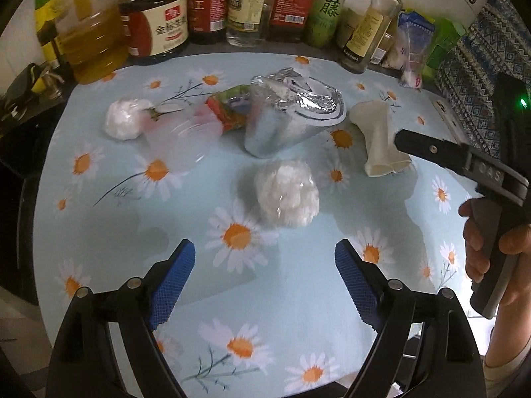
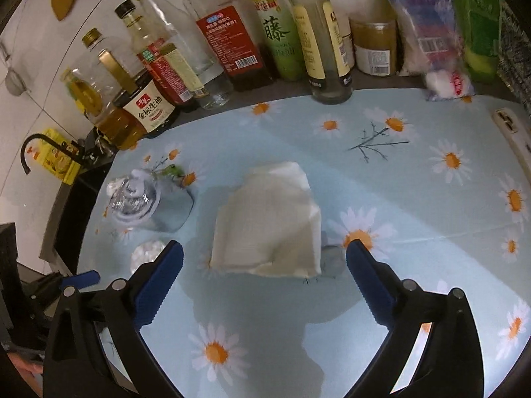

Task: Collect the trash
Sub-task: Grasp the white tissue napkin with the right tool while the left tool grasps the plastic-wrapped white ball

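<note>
The left gripper (image 1: 262,262) is held wide open (nothing in it) below a white wad (image 1: 287,194) mid-frame; the right gripper (image 2: 265,262), open too, is pointed at a folded napkin (image 2: 268,222)

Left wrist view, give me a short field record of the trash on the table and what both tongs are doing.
surface: daisy tablecloth
nearest trash: white wad, ahead of left tongs
centre: foil container, on its side
left of foil: clear plastic cup, second white wad
right: cream paper piece, in front of right tongs
tongs: both open, holding nothing
backdrop: sauce bottles
</note>
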`<state>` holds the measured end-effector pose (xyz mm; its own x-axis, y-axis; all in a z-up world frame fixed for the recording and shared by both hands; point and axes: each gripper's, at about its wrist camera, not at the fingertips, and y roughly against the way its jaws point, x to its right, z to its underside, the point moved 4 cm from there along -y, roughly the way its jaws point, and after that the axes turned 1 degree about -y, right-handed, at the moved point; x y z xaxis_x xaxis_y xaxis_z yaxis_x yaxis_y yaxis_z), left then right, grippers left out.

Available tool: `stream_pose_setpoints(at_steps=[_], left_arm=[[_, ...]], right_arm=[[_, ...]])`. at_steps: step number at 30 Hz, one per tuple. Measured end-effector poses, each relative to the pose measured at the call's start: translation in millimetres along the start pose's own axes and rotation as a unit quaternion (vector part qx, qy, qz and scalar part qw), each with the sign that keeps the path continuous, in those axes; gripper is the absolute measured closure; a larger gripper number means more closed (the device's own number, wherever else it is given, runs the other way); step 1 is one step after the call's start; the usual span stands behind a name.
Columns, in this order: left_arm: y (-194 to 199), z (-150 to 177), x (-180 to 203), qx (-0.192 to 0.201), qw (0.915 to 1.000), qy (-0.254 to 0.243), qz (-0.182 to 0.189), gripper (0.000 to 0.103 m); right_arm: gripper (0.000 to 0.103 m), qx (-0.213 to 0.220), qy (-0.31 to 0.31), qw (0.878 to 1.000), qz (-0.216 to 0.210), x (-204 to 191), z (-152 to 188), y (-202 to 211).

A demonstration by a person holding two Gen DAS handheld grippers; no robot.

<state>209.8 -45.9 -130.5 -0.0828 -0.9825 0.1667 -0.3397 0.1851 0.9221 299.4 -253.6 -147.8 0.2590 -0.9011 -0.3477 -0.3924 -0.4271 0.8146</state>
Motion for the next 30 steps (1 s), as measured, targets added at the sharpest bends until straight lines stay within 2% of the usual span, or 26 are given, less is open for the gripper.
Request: stream_pose_setpoints(at_steps=[14, 16, 20, 23, 27, 29, 30], left_arm=[[-34.5, -24.3, 4.6, -0.010, 0.9999, -0.004, -0.004, 0.019], [-38.7, -26.0, 6.0, -0.012, 0.9999, -0.006, -0.002, 0.019], [-44.7, -29.6, 6.5, -0.014, 0.9998, -0.008, -0.007, 0.019], [-48.4, -32.6, 6.2, -0.012, 0.9999, -0.006, -0.009, 0.019], [-50.8, -34.7, 7.0, -0.010, 0.9999, -0.009, -0.010, 0.022], [-51.9, -35.5, 8.8, -0.011, 0.9998, -0.014, -0.010, 0.032], [-52.9, -36.4, 9.9, -0.011, 0.9998, -0.015, -0.010, 0.034]], right_arm=[[0.006, -0.017, -0.016, 1.000, -0.011, 2.6, -11.3, -28.4], [0.010, -0.018, -0.016, 1.000, -0.015, 2.2, -12.2, -29.4], [0.025, -0.030, -0.022, 0.999, -0.020, 4.9, -13.0, -34.7], [0.025, -0.029, -0.030, 0.999, -0.030, 7.4, -13.2, -34.9], [0.026, -0.028, -0.033, 0.999, -0.033, 9.3, -13.2, -32.6], [0.026, -0.025, -0.031, 0.999, -0.036, 9.1, -12.3, -29.8], [0.026, -0.024, -0.030, 0.999, -0.035, 9.2, -12.2, -28.3]])
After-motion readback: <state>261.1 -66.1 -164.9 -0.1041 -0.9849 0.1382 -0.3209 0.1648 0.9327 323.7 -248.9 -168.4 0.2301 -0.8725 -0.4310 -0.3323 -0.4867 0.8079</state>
